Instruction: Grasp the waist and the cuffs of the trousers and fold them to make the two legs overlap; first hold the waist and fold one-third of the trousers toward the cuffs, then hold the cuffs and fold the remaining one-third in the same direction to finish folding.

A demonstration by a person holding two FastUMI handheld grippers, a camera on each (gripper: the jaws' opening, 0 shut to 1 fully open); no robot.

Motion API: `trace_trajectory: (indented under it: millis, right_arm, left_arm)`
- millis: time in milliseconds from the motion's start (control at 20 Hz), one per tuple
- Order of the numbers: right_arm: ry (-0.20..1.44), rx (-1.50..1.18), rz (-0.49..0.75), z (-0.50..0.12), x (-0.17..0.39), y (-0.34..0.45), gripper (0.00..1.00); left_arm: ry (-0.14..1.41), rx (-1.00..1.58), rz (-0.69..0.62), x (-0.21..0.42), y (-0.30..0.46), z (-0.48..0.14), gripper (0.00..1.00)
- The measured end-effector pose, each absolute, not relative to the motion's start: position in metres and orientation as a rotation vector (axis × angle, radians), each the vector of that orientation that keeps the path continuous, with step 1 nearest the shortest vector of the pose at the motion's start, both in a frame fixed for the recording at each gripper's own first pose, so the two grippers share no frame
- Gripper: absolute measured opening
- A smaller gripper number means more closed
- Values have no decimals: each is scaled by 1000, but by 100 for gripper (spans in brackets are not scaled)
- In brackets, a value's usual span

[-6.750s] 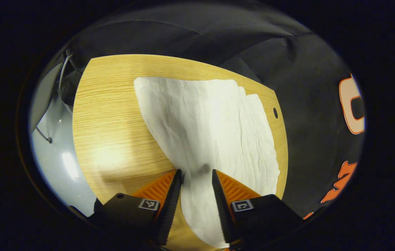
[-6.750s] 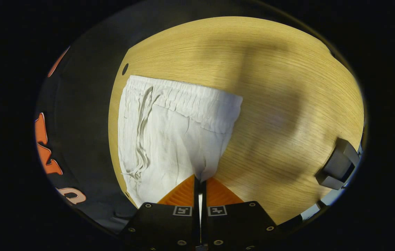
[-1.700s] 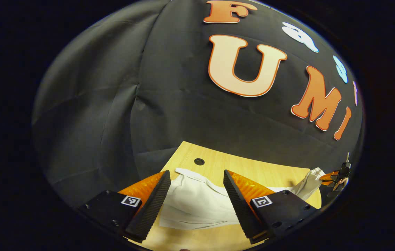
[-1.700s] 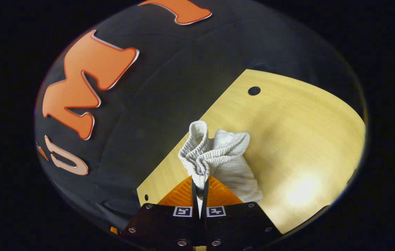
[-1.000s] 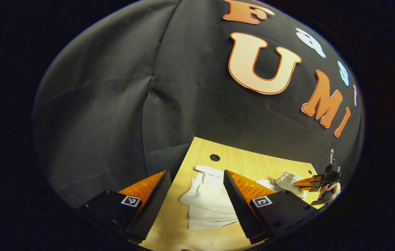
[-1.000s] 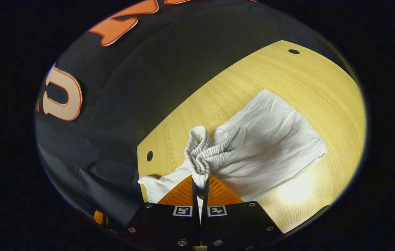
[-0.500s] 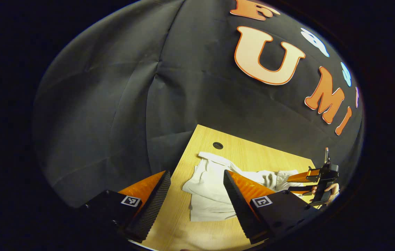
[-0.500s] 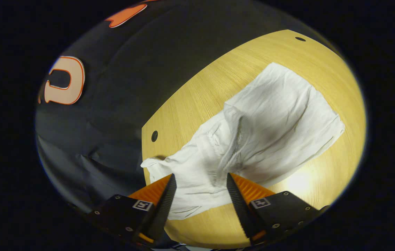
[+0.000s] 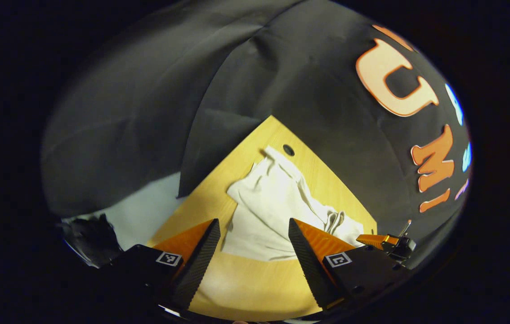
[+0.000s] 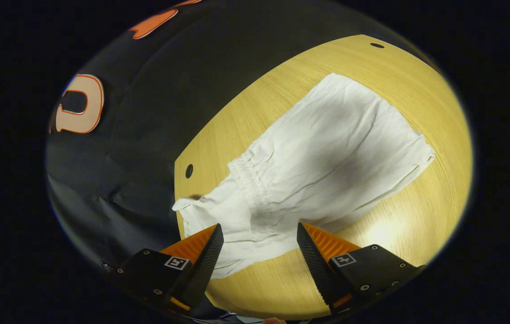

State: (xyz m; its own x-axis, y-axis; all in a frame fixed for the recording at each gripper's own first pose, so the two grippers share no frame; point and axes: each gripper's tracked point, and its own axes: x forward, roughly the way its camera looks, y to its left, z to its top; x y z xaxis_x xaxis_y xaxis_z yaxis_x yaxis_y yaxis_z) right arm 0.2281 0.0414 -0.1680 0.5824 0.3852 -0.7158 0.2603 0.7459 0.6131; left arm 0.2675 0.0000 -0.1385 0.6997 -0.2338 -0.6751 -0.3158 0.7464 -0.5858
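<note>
White trousers (image 10: 318,162) lie on the wooden table (image 10: 412,225), with the elastic waist (image 10: 248,180) folded over onto the legs and the cuff end (image 10: 192,211) near the table's corner. My right gripper (image 10: 257,231) hovers open just above the folded waist part, nothing between its fingers. In the left gripper view the same trousers (image 9: 266,211) lie ahead, and my left gripper (image 9: 252,227) stands open above the table near their edge. The right gripper (image 9: 385,243) appears at the far side of the trousers in that view.
Black cloth walls stand close behind the table. Small round holes mark the table (image 9: 259,279) corners: one hole (image 10: 189,171) near the cuffs, another hole (image 10: 377,45) at the far end. Pale floor (image 9: 138,211) lies beyond the table's left edge.
The right gripper let go of the waist, which it had carried over the legs, and the waist has settled flat. The left gripper tilted and swung, staying open.
</note>
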Motion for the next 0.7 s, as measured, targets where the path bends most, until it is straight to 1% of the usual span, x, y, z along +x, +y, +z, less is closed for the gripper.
trace_trajectory:
  millis: [100, 350, 600, 700]
  right_arm:
    - [974, 789, 77, -171, 228, 40, 99]
    - [996, 821, 61, -178, 220, 30, 98]
    - [990, 878, 49, -176, 221, 24, 98]
    - [985, 877, 48, -174, 222, 19, 98]
  left_arm:
    - [845, -876, 58, 264, -9, -152, 100]
    - [903, -1054, 87, 257, -19, -181, 100]
    - [945, -1178, 126, 262, -29, -208, 100]
    - [944, -1185, 132, 269, -28, -213, 100]
